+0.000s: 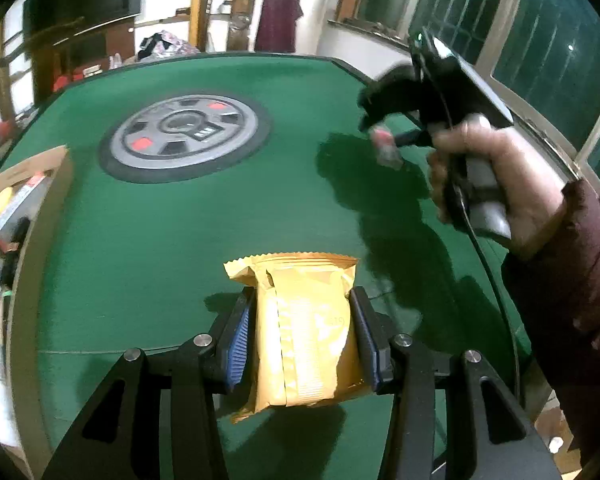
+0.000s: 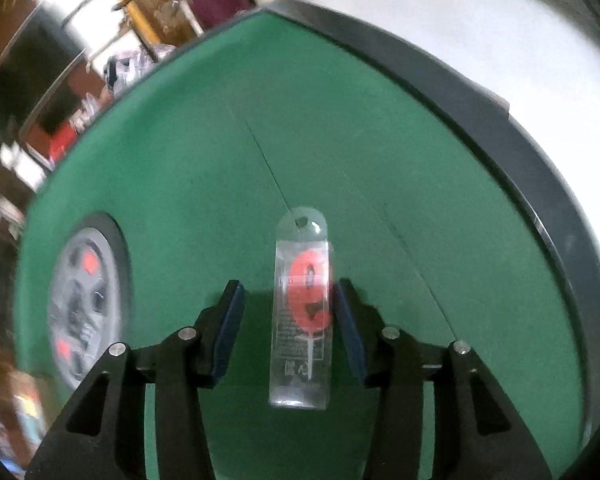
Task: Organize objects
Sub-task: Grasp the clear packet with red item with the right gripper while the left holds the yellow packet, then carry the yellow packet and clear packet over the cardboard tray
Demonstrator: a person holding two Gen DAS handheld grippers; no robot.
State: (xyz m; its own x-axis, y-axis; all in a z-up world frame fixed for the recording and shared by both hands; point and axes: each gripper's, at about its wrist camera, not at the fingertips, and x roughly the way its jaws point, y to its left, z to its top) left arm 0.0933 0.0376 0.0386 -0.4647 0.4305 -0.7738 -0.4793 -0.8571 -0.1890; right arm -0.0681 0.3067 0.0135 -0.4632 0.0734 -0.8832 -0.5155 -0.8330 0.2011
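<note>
While the left gripper [image 1: 302, 336] clamps the yellow snack packet [image 1: 306, 330] between both pads above the green table [image 1: 148, 248], that soft wrapper could slide; the right gripper [image 2: 288, 328] risks more, its clear candle pack [image 2: 300, 312] touching only the right-hand pad.

Dim indoor light, hard shadows, fisheye-warped edges; right wrist view motion-blurred.

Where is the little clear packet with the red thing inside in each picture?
Left wrist view: the clear packet is upper right, blurred, at the right tool's tip.
Right wrist view: the clear packet sits centre, between the fingers.
Shared landmark: the grey wheel disc on the table.
</note>
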